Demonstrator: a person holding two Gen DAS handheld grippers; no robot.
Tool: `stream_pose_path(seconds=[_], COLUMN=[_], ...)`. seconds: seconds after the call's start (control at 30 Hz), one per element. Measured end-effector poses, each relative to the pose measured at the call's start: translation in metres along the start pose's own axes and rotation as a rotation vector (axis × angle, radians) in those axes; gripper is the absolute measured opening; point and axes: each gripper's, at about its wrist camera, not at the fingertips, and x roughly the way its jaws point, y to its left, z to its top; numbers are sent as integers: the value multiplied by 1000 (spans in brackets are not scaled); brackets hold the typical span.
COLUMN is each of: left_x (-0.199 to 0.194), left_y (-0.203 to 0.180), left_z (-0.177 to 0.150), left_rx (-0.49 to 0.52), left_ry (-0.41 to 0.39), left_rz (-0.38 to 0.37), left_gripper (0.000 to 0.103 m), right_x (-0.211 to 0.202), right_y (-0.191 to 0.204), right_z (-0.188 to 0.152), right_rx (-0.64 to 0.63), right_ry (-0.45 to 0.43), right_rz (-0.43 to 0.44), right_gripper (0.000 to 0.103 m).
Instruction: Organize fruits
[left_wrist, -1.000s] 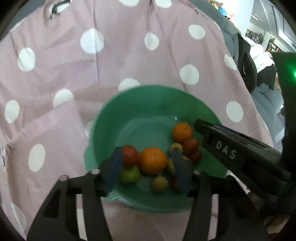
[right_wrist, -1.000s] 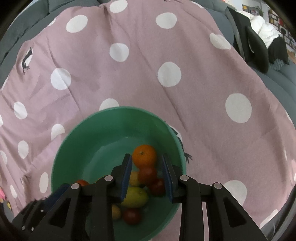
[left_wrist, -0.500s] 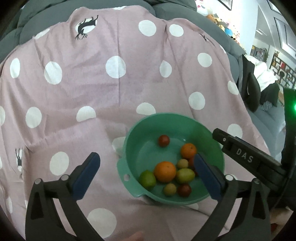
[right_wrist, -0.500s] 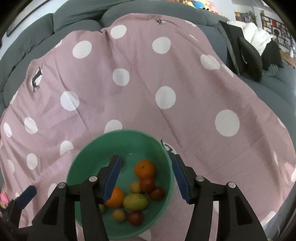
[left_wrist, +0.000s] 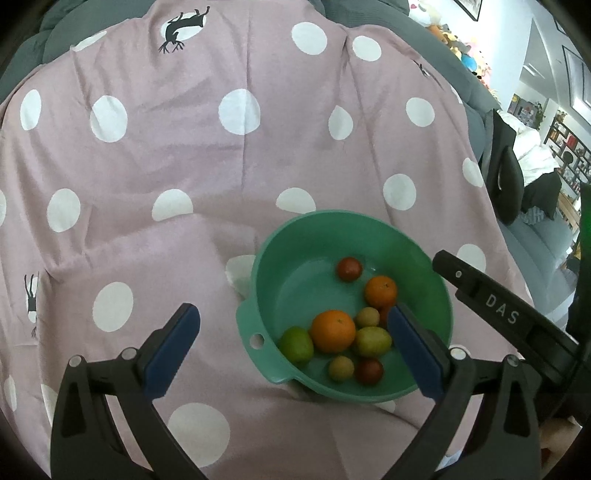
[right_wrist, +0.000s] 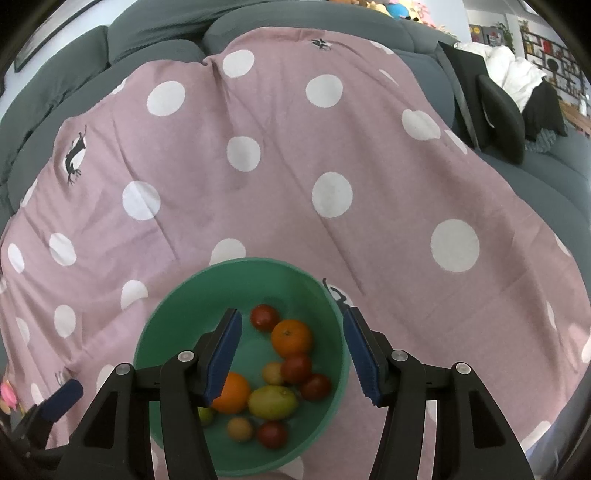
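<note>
A green bowl (left_wrist: 280, 254) sits on the pink dotted cloth and holds several fruits: two oranges (left_wrist: 332, 331), red tomatoes (left_wrist: 348, 268), and yellow-green fruits (left_wrist: 295, 343). My left gripper (left_wrist: 293, 347) is wide open and empty, raised above the bowl's left side. My right gripper (right_wrist: 291, 354) is open and empty, above the bowl (right_wrist: 236, 269); an orange (right_wrist: 291, 336) and tomatoes (right_wrist: 264, 316) show between its fingers. The right gripper's body (left_wrist: 498, 314) shows at the right of the left wrist view.
The pink cloth with white dots (left_wrist: 184, 155) covers a grey sofa (right_wrist: 155, 40). A black chair (right_wrist: 498, 110) with white and dark clothes stands at the far right. The left gripper's blue fingertip (right_wrist: 61, 398) shows at the lower left of the right wrist view.
Both grippers opened and rose away from the bowl. A red tomato that sat by the left gripper's fingers now lies at the bowl's far side. The bowl looks smaller in both views.
</note>
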Motion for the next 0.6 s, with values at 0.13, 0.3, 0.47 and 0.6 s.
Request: stream_pose_path(seconds=[0.13,0.3,0.47,0.6], left_x=[-1,-1,-1,-1], left_y=[1,3,4,6], left_z=[1,1,0,0], left_rx=[-4,-1,-4,-3], left_ry=[4,-1,1,-3], left_rz=[-3,-2,-5,-7], left_gripper=[102,102,102,102], right_x=[-1,-1,-1,-2], right_y=[0,1,3,4], right_z=[0,-1,-2,-2], right_rx=[-3,-7,-9,-12], right_ry=[-2,-3,-4,-4], right_rz=[4,2,-1,-3], right_gripper=[58,58,58,58])
